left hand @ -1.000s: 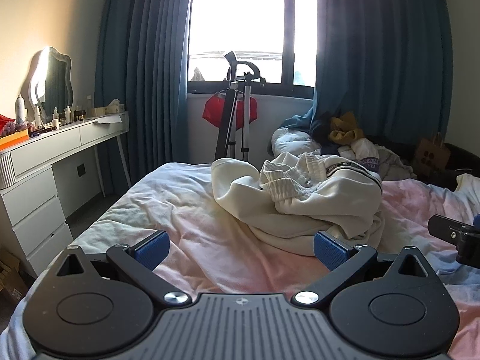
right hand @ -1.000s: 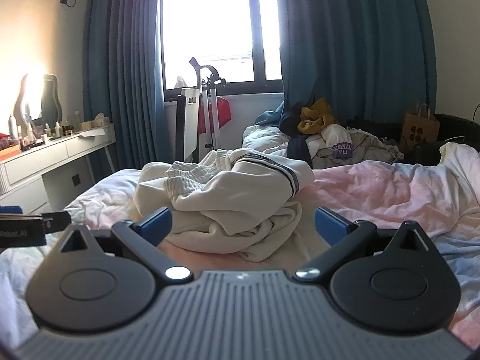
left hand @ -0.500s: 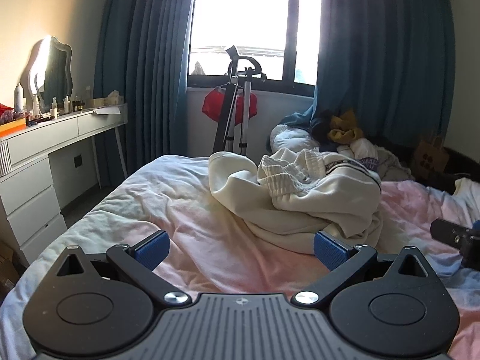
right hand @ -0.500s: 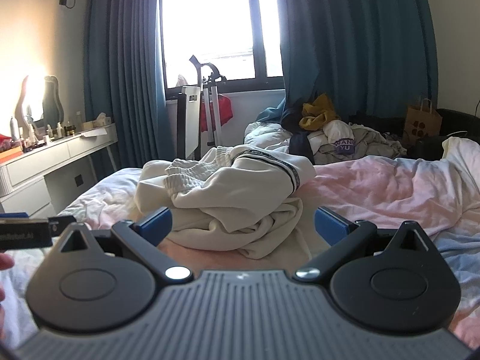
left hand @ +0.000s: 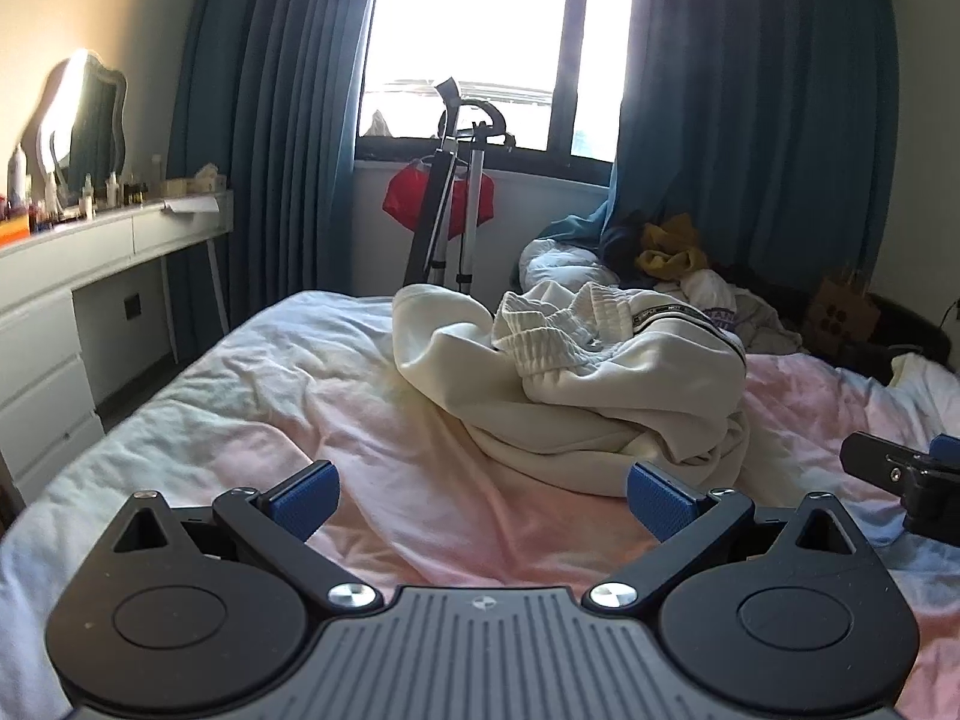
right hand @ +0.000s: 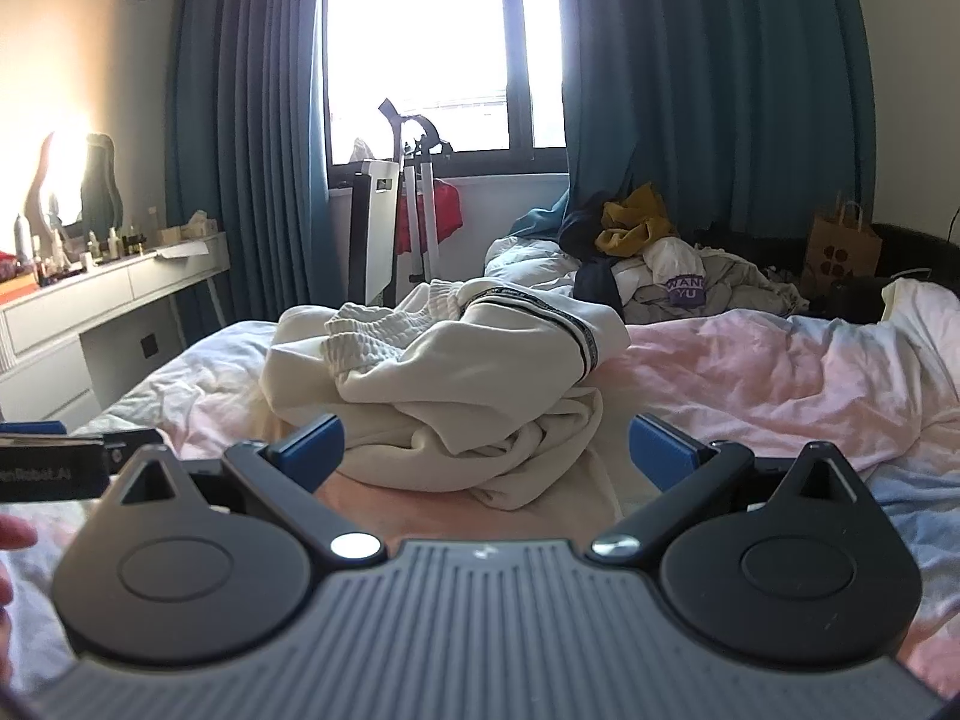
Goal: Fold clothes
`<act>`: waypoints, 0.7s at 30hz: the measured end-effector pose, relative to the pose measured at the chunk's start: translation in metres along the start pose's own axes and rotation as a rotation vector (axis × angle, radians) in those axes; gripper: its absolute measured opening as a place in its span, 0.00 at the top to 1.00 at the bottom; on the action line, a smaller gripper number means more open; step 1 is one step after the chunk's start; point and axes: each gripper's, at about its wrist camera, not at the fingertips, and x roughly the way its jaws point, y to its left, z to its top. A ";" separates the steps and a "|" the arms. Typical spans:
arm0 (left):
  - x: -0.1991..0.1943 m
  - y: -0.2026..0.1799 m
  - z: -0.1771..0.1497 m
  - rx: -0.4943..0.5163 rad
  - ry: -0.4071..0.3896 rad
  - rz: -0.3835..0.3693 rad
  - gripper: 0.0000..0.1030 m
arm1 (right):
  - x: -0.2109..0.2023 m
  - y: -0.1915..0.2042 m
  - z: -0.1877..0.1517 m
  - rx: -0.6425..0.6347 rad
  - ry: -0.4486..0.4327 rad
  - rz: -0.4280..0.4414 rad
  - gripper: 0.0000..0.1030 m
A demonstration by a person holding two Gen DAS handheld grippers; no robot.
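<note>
A crumpled cream garment (left hand: 600,384) with a ribbed waistband and a dark striped band lies heaped on the pink-and-white bed (left hand: 336,420). My left gripper (left hand: 480,495) hovers open in front of it, blue pads wide apart, nothing between them. In the right wrist view the same cream garment (right hand: 456,384) sits just beyond my right gripper (right hand: 485,450), which is also open and empty. The right gripper's body shows at the right edge of the left wrist view, and the left gripper's body at the left edge of the right wrist view.
A white dresser (left hand: 78,300) with a mirror and bottles stands at the left. A folded metal stand (left hand: 456,204) with a red cloth leans under the window. More clothes (right hand: 648,264) are piled behind the bed, beside a paper bag (right hand: 840,252). A fingertip (right hand: 15,537) shows at left.
Both grippers have edged slightly forward and lower toward the cream garment, which looks a little larger. Both stay open and the garment has not moved.
</note>
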 end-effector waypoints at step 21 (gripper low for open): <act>0.022 0.001 -0.002 -0.074 0.051 -0.083 0.00 | -0.004 -0.019 -0.001 0.088 -0.008 0.036 0.00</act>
